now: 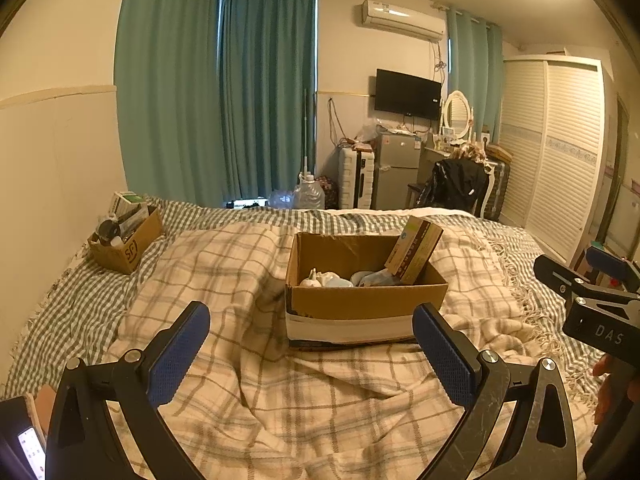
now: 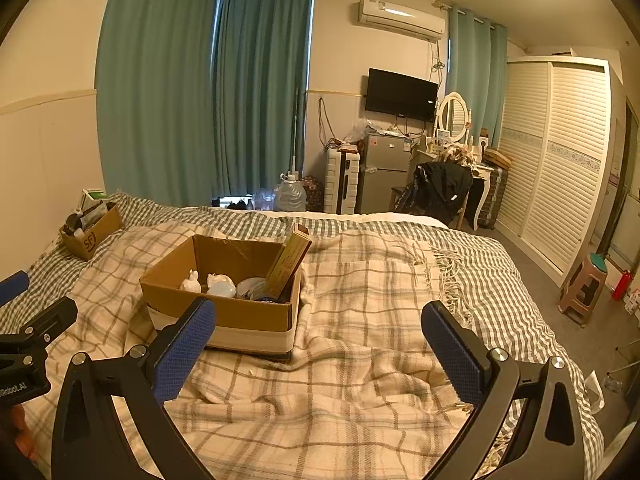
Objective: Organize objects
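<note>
Box [image 1: 366, 304] contents partly hidden behind its front wall.

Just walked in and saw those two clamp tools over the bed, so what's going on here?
A person is holding a gripper in each hand above a plaid blanket on the bed. The left gripper and right gripper both have their jaws wide open and hold nothing. Ahead sits an open cardboard box containing a tall brown carton leaning in one corner and some small pale items. A second, smaller box of odds and ends sits at the far left of the bed. Nothing is being grasped right now.
</note>
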Demonstrator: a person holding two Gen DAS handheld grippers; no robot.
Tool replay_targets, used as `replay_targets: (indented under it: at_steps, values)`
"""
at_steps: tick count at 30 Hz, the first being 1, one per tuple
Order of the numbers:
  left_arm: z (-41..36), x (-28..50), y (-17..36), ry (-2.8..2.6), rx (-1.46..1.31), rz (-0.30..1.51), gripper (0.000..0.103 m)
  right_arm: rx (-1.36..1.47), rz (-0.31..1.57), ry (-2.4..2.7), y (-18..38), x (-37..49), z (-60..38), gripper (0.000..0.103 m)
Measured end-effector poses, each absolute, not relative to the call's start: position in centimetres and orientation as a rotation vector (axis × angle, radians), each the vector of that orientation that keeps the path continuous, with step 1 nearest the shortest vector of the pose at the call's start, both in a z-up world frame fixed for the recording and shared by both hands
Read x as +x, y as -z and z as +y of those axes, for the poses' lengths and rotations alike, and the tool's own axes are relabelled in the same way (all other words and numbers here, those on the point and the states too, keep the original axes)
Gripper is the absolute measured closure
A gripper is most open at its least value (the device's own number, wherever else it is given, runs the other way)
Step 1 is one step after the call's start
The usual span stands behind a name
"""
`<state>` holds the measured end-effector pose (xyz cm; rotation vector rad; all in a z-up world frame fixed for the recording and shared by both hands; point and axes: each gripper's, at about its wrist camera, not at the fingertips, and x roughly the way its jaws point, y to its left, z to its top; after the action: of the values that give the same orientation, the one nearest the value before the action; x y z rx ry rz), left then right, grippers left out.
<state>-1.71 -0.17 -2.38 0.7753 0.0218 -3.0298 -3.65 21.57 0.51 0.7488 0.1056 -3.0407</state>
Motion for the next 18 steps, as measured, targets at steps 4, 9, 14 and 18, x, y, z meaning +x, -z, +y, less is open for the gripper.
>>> replay_targets:
  at_steps: [4,9,14,18]
  values:
    - [0.05,-1.61,2.44,3.029,0.768,0.006,0.000,0.749,0.106,3.042,-0.51,-3.62,21.61,0.000]
    - [0.15,-1.54,2.41,3.026,0.762,-0.012,0.000,0.756,0.109,3.042,-0.35,-3.62,21.54,0.000]
    - [0.00,-1.59,2.52,3.018,0.777,-0.011,0.000,0.765,0.126,3.048,-0.18,-3.72,21.52,0.000]
    - [-0.59,-1.68,2.76,2.993,0.793,0.027,0.000,0.764,0.126,3.044,-0.10,-3.69,21.42,0.000]
